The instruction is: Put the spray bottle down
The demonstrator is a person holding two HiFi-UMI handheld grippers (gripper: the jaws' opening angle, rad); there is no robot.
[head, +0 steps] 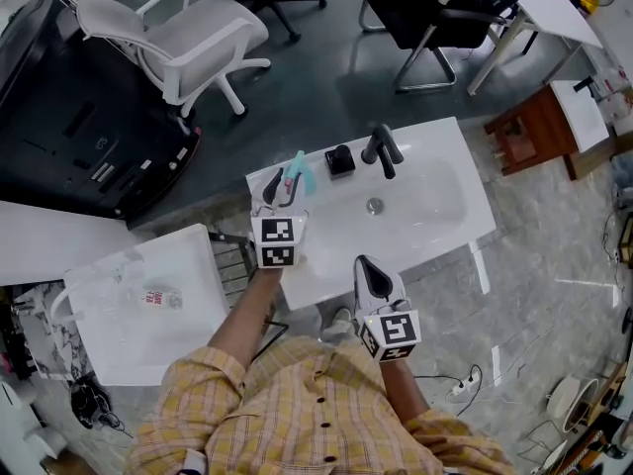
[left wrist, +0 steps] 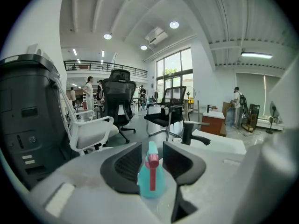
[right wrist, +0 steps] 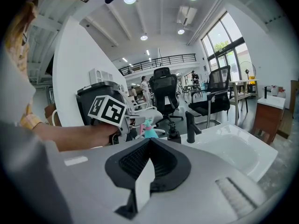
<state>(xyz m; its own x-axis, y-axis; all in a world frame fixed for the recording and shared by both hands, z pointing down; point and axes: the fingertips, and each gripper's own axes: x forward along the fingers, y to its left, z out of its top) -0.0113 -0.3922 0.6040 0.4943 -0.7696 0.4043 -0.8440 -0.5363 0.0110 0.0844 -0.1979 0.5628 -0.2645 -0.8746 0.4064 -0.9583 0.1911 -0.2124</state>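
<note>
A teal spray bottle (head: 300, 174) with a pink trigger stands upright on the left end of the white sink counter (head: 435, 231). My left gripper (head: 282, 185) reaches up to it from the near side. In the left gripper view the bottle (left wrist: 151, 178) stands between the two black jaws of the gripper (left wrist: 151, 146), which are spread, the pads not pressing it. My right gripper (head: 376, 279) hovers at the counter's near edge, its jaws shut together on nothing (right wrist: 149, 147). From the right gripper view the bottle (right wrist: 150, 130) shows just past the left gripper's marker cube (right wrist: 108, 110).
A black soap dispenser (head: 340, 159) and a black faucet (head: 382, 150) stand behind the basin (head: 420, 198). A white side table (head: 148, 305) sits left of the counter. A white office chair (head: 188, 33), a black chair (head: 435, 8) and a wooden cabinet (head: 534, 132) stand farther off.
</note>
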